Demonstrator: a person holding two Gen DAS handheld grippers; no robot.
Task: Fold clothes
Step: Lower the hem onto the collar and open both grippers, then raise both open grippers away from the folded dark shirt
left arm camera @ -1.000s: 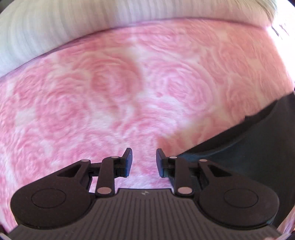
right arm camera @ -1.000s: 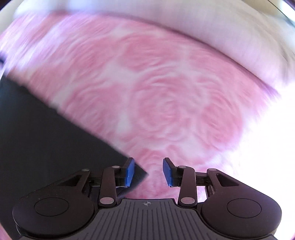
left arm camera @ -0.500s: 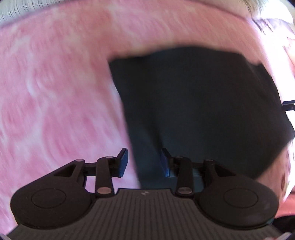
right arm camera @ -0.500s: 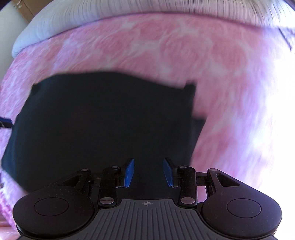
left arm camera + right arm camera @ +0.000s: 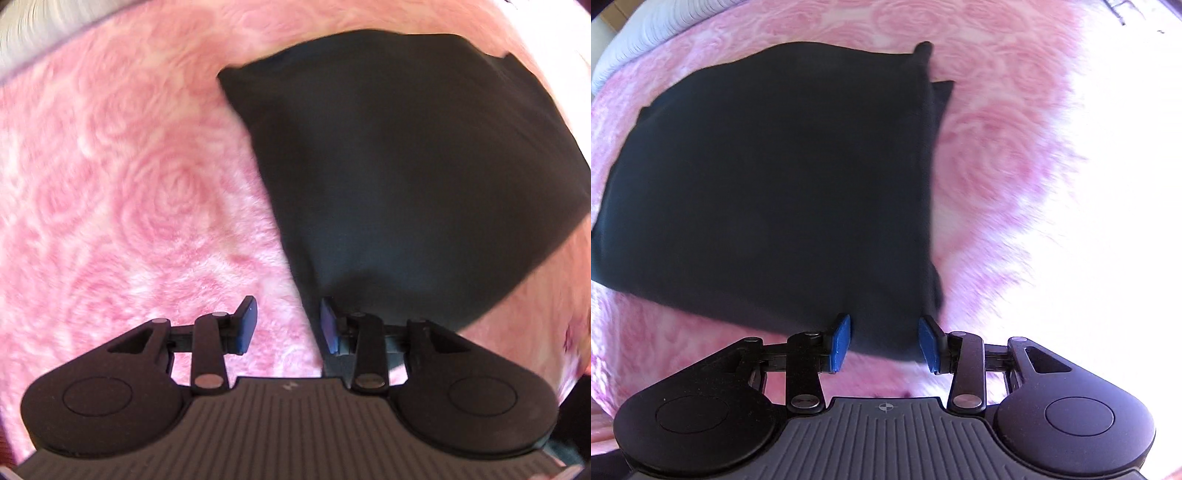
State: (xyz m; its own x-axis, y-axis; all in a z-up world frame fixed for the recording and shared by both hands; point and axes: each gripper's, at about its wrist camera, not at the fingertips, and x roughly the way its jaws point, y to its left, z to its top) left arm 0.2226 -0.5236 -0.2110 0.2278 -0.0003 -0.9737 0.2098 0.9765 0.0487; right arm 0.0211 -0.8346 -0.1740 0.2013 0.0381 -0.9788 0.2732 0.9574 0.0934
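The black garment [image 5: 775,177] lies flat on the pink rose-patterned blanket [image 5: 997,140], already reduced to a compact rectangular pad, and the relation that matters is how its near edge sits against each set of fingers. Nearest of all, in the right wrist view, the right gripper [image 5: 884,341] has its blue pads parted with nothing clamped, and the garment's near right corner sits in the gap between them, so this gripper is placed right at the cloth. In the left wrist view the left gripper [image 5: 288,325] is likewise spread and holding nothing; the garment's [image 5: 406,177] near left corner reaches its right fingertip, while the left fingertip hangs over bare blanket [image 5: 129,184], so the cloth's left edge runs away from just inside that right finger. Whether either gripper touches the fabric I cannot tell. Both seem about equally close, each at its own near corner, the right one more squarely centred on the cloth. From there the garment stretches away toward the far side, and it looks wider left to right than near to far, though the fisheye makes this uncertain. At the far right corner a small flap of a lower layer [image 5: 942,92] pokes out past the top layer. Beyond the far edge, more blanket and a strip of white ribbed bedding [image 5: 653,26]. My judgement is that any further fold would lift this near edge toward the far one.
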